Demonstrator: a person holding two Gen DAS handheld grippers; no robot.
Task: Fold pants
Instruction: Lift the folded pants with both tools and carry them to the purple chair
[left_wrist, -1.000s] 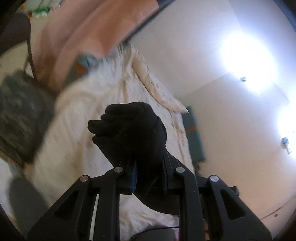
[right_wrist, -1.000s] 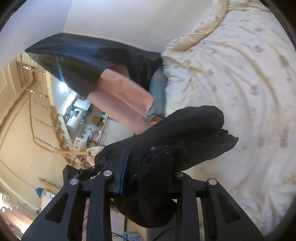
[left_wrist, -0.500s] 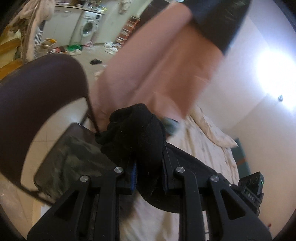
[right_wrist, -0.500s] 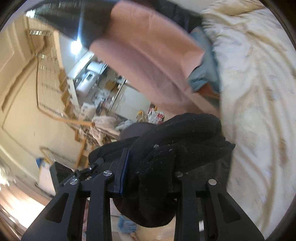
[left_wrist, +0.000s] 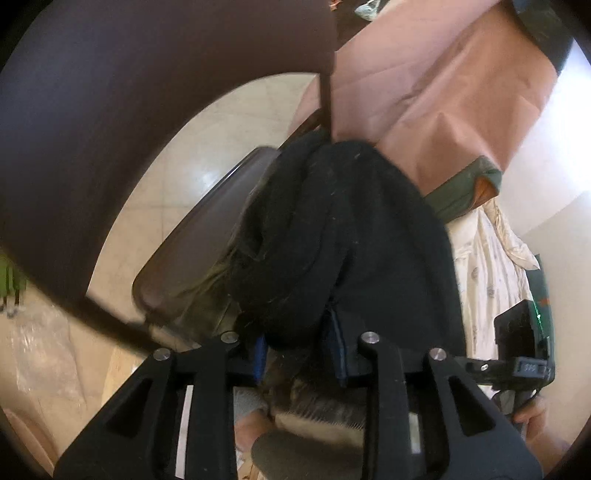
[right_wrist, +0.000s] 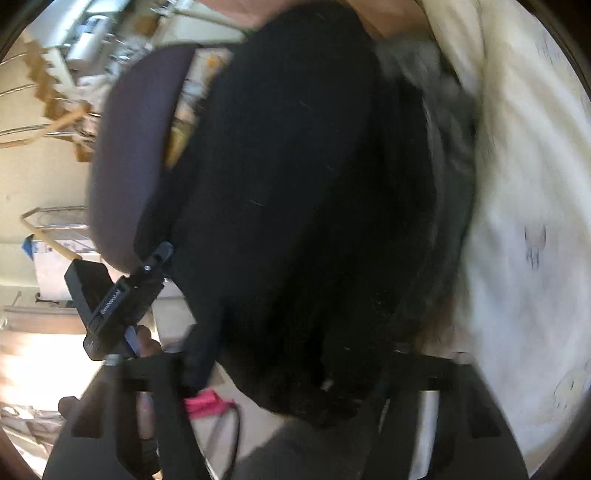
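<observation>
Pants (left_wrist: 343, 236) black, bunched in thick folds, between opening jaws of both grippers, over chair (left_wrist: 207, 221).

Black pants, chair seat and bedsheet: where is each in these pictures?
black pants (left_wrist: 343, 236), left wrist view, middle of the bundled folds.
chair seat (left_wrist: 207, 236), left wrist view, bare brown edge.
bedsheet (right_wrist: 524, 206), right wrist view, cream printed surface.

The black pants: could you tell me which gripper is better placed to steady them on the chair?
Left, probably: the left gripper, jaws opening, hugs the black pants above the chair seat; the right gripper, jaws opening wider, looks clear of the cloth.
</observation>
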